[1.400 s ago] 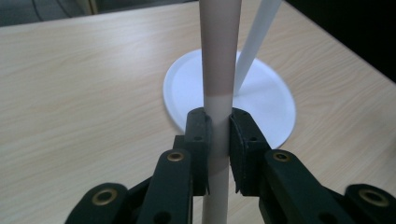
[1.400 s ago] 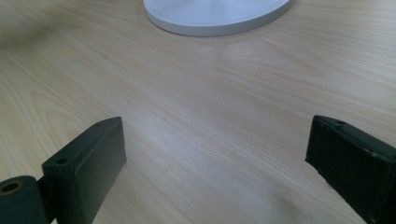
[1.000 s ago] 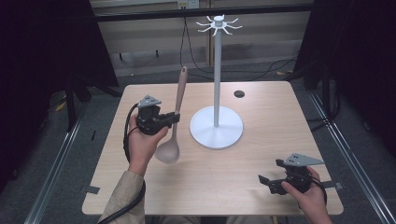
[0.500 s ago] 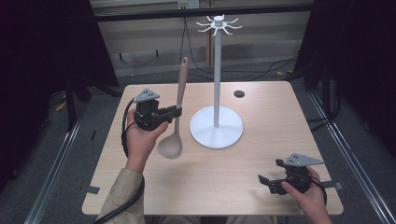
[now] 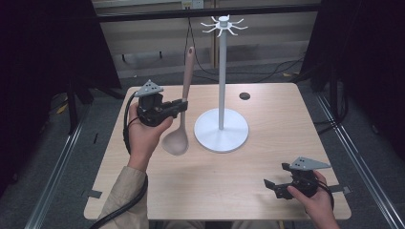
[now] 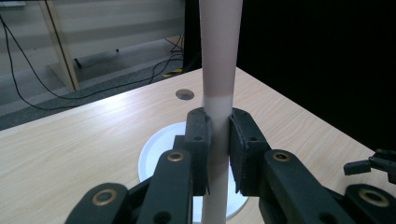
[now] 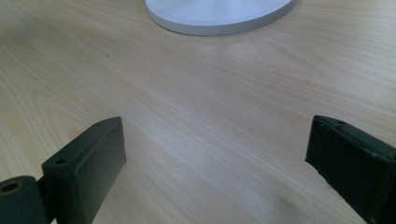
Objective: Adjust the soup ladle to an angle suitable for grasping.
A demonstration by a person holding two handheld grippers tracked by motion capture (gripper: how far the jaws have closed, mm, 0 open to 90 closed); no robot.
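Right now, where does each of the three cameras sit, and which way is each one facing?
High view: above the near table edge, looking forward and down at the table, white stand, both forearms and grippers.
Left gripper view: rides the left gripper, looking along its jaws clamped on the upright spoon.
Right gripper view: rides the right gripper, low over the tabletop, jaws apart, facing the stand's base.
Shared: the stand's white base appears in all three views.
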